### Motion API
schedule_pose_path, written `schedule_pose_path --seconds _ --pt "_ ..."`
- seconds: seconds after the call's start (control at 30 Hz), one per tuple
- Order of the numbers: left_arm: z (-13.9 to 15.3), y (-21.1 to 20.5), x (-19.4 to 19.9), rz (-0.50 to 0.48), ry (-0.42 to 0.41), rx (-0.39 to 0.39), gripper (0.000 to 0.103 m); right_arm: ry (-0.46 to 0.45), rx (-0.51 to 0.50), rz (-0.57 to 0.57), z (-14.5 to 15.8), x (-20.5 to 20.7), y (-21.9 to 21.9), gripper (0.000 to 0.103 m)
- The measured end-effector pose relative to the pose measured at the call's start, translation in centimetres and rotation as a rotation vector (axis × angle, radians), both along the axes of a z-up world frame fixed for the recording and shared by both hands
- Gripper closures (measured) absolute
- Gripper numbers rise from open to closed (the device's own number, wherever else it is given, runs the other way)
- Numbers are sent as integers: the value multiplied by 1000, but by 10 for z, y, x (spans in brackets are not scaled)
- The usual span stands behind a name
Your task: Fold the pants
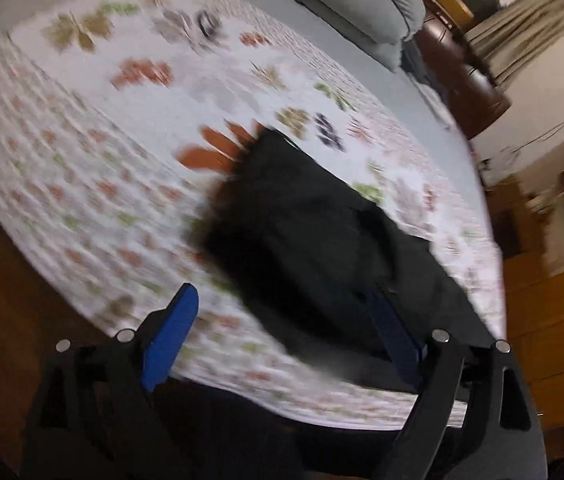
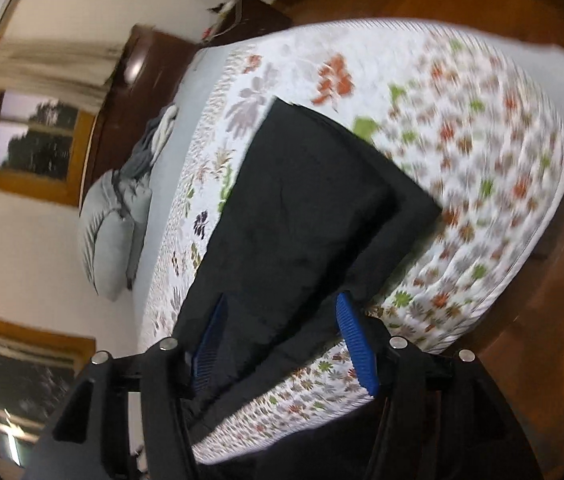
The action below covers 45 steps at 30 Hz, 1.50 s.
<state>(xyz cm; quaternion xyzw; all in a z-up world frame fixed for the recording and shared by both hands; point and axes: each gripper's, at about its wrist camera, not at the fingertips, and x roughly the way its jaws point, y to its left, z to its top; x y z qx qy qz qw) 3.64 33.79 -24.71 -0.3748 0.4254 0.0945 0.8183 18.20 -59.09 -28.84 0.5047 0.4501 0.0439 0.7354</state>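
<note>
Covering the bed, a floral bedspread (image 1: 101, 168) supports dark pants (image 1: 314, 240), folded into a compact stack near its edge. Grey pillows (image 2: 113, 232) lie at the head. Left gripper (image 1: 282, 336) and right gripper (image 2: 282, 344) hover above the pants, fingers spread apart, holding nothing.

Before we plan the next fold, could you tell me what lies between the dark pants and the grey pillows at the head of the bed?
Only floral quilt and plain grey sheet separate the pants from the pillows; the right wrist view shows it best.
</note>
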Motion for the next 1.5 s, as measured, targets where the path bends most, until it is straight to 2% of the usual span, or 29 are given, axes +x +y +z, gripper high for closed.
schedule_pose_path --seconds 0.1,0.23,0.3,0.4,0.43,0.5,0.53,0.57,0.67,0.8,0.87,0.9,1.0,1.03,1.13,1.27,1.33,1.37,1.4,1.5 --pt "-14 -17 11 4 -12 -90 15 14 57 -50 -18 4 5 40" --pt "-37 -32 28 27 47 -129 14 18 93 -89 -29 8 9 39" --pt "-46 -32 34 61 63 -152 14 18 98 -94 -31 13 10 38" --pt "-53 -24 36 133 42 -200 14 24 91 -105 -32 16 10 34" --pt "-54 -21 36 148 31 -213 17 23 91 -107 -33 17 9 34" --pt "-54 -18 37 159 8 -246 55 28 85 -108 -33 22 8 33" --pt "-56 -17 39 151 5 -271 82 30 83 -110 -34 22 6 33" --pt "-56 -17 41 153 13 -275 96 33 81 -111 -35 23 4 33" --pt "-46 -19 42 142 -7 -267 99 35 81 -115 -37 26 2 32" --pt "-36 -14 31 166 -63 -351 99 31 80 -122 -37 25 -2 32" --pt "-42 -11 25 197 -48 -397 99 31 79 -129 -39 22 -5 32" --pt "-50 -10 23 212 -13 -411 99 31 79 -134 -40 20 -7 32" --pt "-71 -14 28 197 124 -357 99 24 87 -153 -42 16 -13 32" --pt "-74 -14 29 193 139 -348 99 22 87 -155 -42 16 -14 32" --pt "-71 -16 38 170 140 -297 99 18 87 -155 -42 19 -16 32" --pt "-68 -15 48 162 148 -278 99 8 88 -154 -41 29 -16 32" --pt "-65 -14 51 157 154 -272 99 2 86 -154 -40 33 -15 41" --pt "-63 -14 50 156 155 -271 99 -8 78 -148 -38 33 -15 71" --pt "-62 -13 50 158 156 -271 99 -8 55 -145 -35 34 -14 95" --pt "-61 -13 48 159 154 -272 99 -26 2 -136 -25 31 -13 99"
